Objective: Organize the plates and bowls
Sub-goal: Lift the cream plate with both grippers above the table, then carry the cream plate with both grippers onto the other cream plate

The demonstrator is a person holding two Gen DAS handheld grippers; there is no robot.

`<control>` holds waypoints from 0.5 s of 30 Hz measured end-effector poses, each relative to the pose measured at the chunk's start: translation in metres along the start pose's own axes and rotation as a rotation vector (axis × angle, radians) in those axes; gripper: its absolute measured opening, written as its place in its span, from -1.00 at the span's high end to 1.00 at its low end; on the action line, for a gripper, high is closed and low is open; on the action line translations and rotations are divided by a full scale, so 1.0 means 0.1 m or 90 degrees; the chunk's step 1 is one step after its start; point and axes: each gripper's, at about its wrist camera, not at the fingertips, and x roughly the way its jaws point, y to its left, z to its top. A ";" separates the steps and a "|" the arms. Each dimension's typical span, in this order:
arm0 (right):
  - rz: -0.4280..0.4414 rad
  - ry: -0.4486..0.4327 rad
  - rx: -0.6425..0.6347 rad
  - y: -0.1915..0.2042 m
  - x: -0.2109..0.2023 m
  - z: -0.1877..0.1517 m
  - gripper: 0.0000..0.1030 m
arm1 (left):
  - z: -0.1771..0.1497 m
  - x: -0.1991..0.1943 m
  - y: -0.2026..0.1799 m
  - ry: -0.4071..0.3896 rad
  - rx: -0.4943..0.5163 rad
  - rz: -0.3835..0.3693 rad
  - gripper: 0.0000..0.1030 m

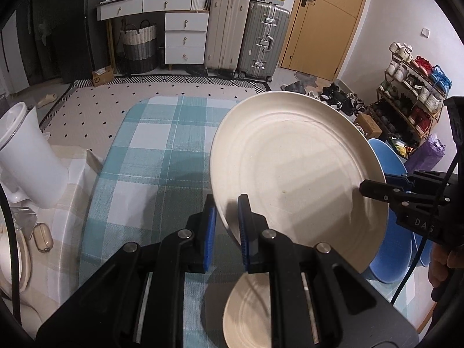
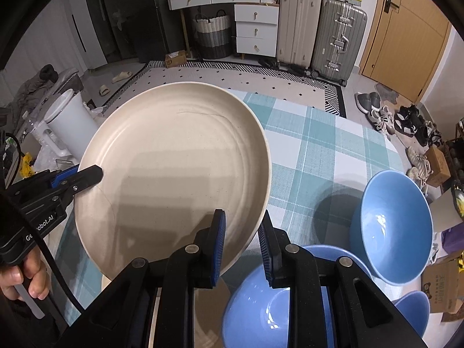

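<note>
The left tongs pinch the near-left rim of a cream plate, one blue pad above the lip and one beneath. The right tongs pinch the opposite rim of that same plate, pads either side of the edge. Held between the two, the plate hangs tilted above the worktop, its face turned toward both cameras.

Directly below, on the checked cloth, lies a second cream plate, partly hidden by the left tongs' frame. To the right sit blue bowls: one just under the right tongs, another tipped on its side further right, a third at the near-right edge.

The plate looks stiff and fairly light, with a matte speckled surface that should give the pads decent friction. Its raised lip is the sensible place to hold, and two opposed pinches stop it swinging. It is probably breakable or at least chippable, so setting it flat onto the lower plate calls for levelling first.
</note>
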 end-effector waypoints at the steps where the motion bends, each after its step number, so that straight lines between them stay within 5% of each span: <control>1: 0.001 -0.002 0.000 0.01 -0.03 -0.02 0.55 | -0.01 -0.03 -0.01 -0.001 0.000 -0.001 0.78; 15: 0.014 -0.036 0.005 0.11 -0.44 -0.36 0.55 | -0.33 -0.63 -0.17 -0.023 0.011 -0.009 0.78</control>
